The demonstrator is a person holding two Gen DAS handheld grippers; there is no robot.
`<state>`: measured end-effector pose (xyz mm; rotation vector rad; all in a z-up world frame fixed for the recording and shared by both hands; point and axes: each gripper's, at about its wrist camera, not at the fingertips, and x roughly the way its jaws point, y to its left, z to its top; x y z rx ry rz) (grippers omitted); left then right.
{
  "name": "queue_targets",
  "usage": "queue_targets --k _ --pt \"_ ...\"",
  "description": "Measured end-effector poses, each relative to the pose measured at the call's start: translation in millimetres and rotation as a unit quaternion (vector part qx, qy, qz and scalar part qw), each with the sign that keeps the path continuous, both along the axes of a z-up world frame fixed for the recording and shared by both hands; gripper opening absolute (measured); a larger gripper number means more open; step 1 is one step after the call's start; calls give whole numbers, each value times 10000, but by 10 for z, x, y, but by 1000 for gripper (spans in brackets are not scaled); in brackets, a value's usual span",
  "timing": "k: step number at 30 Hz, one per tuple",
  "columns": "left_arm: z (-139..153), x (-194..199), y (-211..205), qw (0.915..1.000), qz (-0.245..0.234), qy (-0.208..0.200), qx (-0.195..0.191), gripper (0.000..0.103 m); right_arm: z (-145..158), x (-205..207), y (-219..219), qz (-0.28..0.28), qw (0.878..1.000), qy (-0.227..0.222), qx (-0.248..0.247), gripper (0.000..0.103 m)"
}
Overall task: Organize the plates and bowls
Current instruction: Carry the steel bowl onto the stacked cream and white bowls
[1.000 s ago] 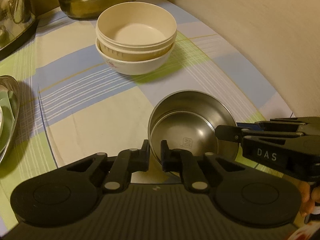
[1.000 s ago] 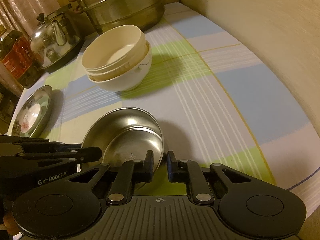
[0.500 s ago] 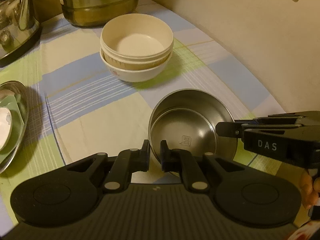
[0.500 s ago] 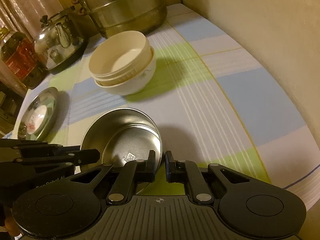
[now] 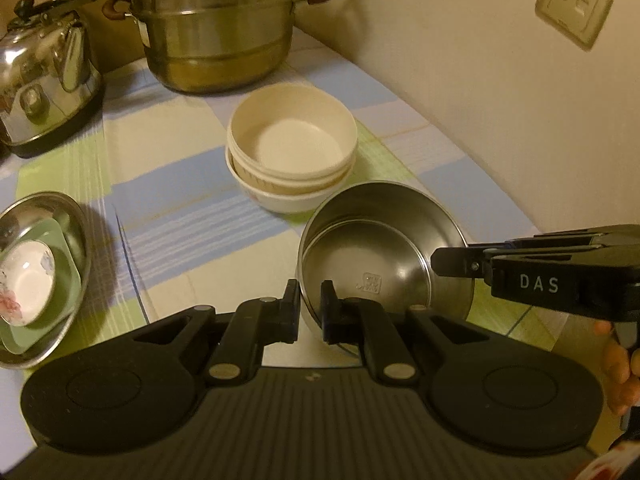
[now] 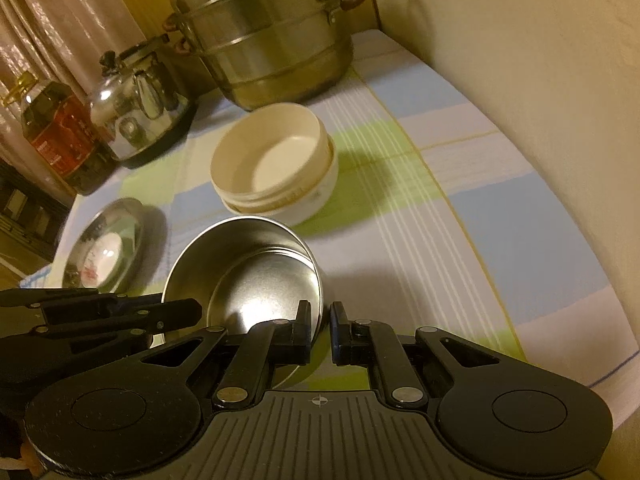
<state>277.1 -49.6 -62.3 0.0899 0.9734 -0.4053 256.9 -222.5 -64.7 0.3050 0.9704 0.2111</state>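
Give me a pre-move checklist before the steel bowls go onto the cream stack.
1. Left claw clamped on steel bowls' near rim: ok.
2. Right claw clamped on the opposite rim: ok.
3. Two steel bowls nested, inner one seated: ok.
4. Cream bowl stack upright, top bowl empty: ok.
5. Path across tablecloth to stack clear: ok.
6. Steel bowls fully off the cloth: cannot tell.
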Motion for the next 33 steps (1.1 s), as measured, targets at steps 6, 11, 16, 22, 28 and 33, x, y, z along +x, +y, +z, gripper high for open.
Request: queue_targets --k 6,11,16,22,28,33 --pt "154 119 41 9998 57 -170 -16 9 170 150 16 81 9998 -168 4 9" --pt "298 273 62 9994 121 -334 -51 9 312 336 22 81 9995 -304 66 9" --pt "431 493 45 9985 176 -513 -41 9 449 571 32 81 9990 -423 76 9" --pt "506 742 49 9979 265 -582 -89 9 520 833 15 26 9989 -459 127 9" --pt "464 965 39 9981 306 -534 -99 9 486 1065 1 -46 9991 -378 194 9" --pt "385 1121 23 9984 348 -443 -74 9 386 1232 -23 -101 9993 -222 270 9"
